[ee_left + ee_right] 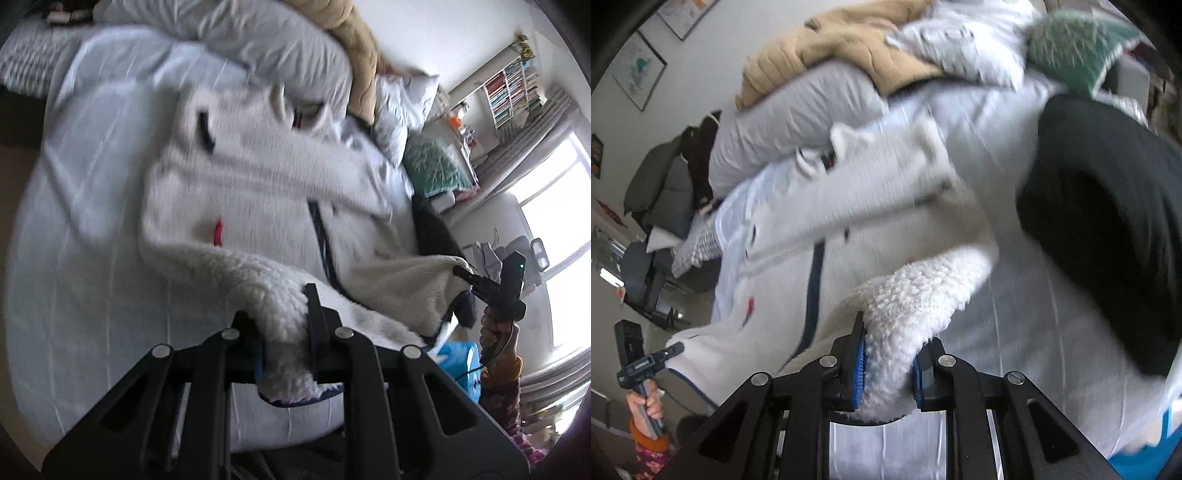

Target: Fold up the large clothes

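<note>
A white fleece jacket with a dark zip lies spread on the bed, its lower hem lifted off the sheet. In the left wrist view my left gripper is shut on one fluffy corner of that hem. My right gripper, held by a hand, pinches the other hem corner at the right. In the right wrist view the jacket runs away from me, and my right gripper has its blue pads pressed on a thick roll of fleece. The left gripper shows at the lower left, at the hem's far corner.
The bed sheet is pale and wrinkled. Grey pillows and a tan blanket are piled at the head. A green cushion and a black garment lie at the bed's right side. A bookshelf and window stand beyond.
</note>
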`<state>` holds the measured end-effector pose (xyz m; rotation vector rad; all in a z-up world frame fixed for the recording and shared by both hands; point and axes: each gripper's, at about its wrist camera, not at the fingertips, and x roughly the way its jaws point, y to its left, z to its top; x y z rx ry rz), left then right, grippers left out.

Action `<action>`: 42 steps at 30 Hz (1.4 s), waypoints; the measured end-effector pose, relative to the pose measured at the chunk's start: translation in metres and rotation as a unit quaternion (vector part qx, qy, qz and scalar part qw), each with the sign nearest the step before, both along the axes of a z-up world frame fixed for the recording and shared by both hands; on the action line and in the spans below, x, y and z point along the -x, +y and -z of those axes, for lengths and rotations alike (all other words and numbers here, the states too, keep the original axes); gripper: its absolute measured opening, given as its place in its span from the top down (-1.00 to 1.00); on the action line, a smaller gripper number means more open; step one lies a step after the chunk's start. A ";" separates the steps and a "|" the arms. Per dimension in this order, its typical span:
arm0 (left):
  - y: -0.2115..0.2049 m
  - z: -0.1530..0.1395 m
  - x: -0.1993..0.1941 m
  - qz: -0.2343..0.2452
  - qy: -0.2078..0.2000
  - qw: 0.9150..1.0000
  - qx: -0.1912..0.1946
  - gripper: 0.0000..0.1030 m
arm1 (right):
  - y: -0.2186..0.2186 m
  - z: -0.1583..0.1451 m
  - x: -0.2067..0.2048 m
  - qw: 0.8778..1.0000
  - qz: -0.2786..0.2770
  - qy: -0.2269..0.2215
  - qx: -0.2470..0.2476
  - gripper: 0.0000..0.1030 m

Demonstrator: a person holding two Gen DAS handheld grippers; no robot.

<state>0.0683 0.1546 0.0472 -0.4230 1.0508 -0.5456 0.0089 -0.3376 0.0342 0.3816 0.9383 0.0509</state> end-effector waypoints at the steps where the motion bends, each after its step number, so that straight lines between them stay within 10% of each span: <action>1: 0.003 -0.006 -0.007 -0.006 -0.011 1.000 0.000 0.63 | -0.002 -0.006 -0.008 1.000 0.003 -0.011 0.003 0.62; 13: -0.003 -0.011 -0.151 -0.082 -0.070 0.994 -0.015 0.61 | -0.021 -0.011 -0.162 0.998 0.042 -0.056 0.010 0.62; 25: -0.028 0.095 -0.283 -0.131 -0.038 0.989 -0.062 0.50 | -0.045 0.098 -0.308 0.997 0.071 0.016 0.028 0.56; 33: -0.034 0.102 -0.279 -0.112 -0.051 0.990 -0.068 0.09 | -0.042 0.118 -0.311 0.998 0.058 0.009 0.032 0.43; 35: -0.035 0.084 -0.268 -0.094 -0.078 0.989 -0.081 -0.43 | -0.044 0.103 -0.304 0.999 0.034 0.002 0.016 0.14; 38: -0.026 0.056 -0.251 -0.083 -0.129 0.984 -0.093 -0.60 | -0.053 0.074 -0.285 0.999 0.021 -0.043 0.005 -0.42; 42: -0.017 0.040 -0.245 -0.066 -0.164 0.975 -0.138 -0.63 | -0.062 0.049 -0.271 0.997 0.004 -0.071 0.041 -0.42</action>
